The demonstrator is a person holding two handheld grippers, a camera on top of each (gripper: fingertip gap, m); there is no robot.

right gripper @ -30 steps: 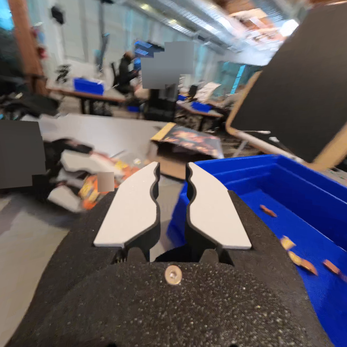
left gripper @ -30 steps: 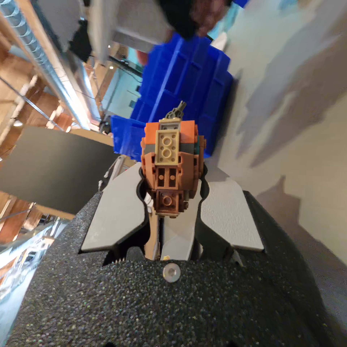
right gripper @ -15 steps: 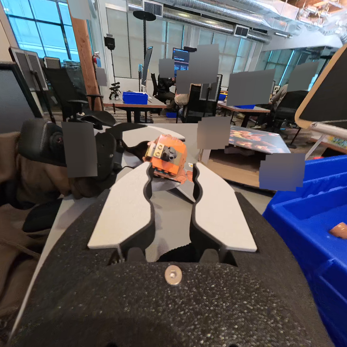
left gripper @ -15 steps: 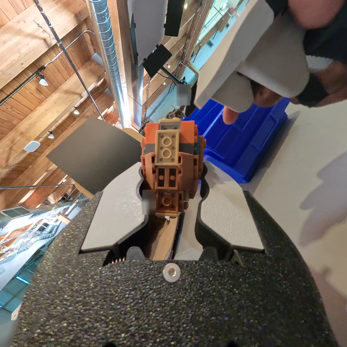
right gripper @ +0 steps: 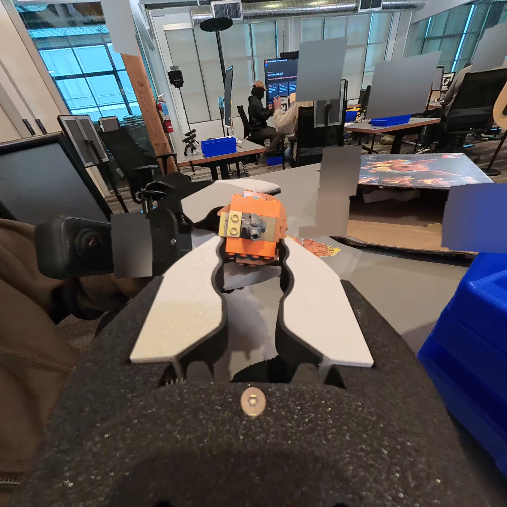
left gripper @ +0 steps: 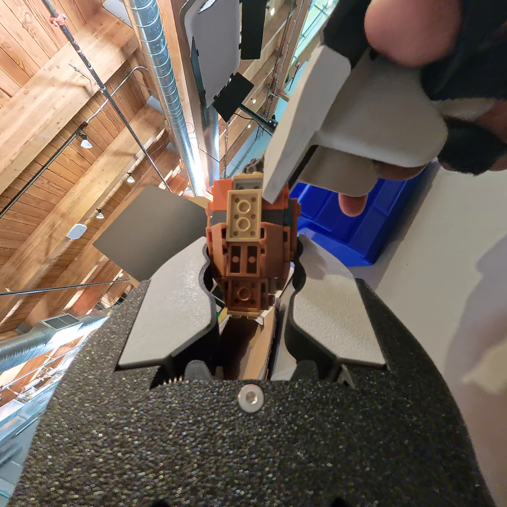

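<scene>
The grey bench (right gripper: 384, 288) is the broadest thing in view, smooth and matt, with soft shadows across it. On it, to the right, stands a deep blue plastic bin (right gripper: 466, 329) with thick moulded walls and ribbed sides; what lies inside cannot be seen. Farther back sits an open cardboard box (right gripper: 411, 170) with a glossy printed lid.

The left hand-held gripper (left gripper: 251, 244) has a black, coarsely speckled body and two flat pale grey fingers with wavy inner edges. It is clamped on a brick model (left gripper: 247, 247), held up off the bench between the scalloped notches near the fingertips, with its long axis pointing away from the camera. The right hand-held gripper (right gripper: 252, 241) is built the same way and faces the model's far end. Its jaws stand spread to about the model's width and its tips flank the orange block. In the left wrist view one grey finger overlaps the model's upper corner, but whether any pad presses on the bricks cannot be told.

So the model is gripped on one side and only bracketed on the other; nothing has come off it that the pictures show.

The model is hard glossy plastic: rounded brown shells at the base, a boxy orange block above, a tan studded plate (left gripper: 243, 216) along one face, and a small dark grey knobbly fitting (right gripper: 253, 226) at its tip
</scene>
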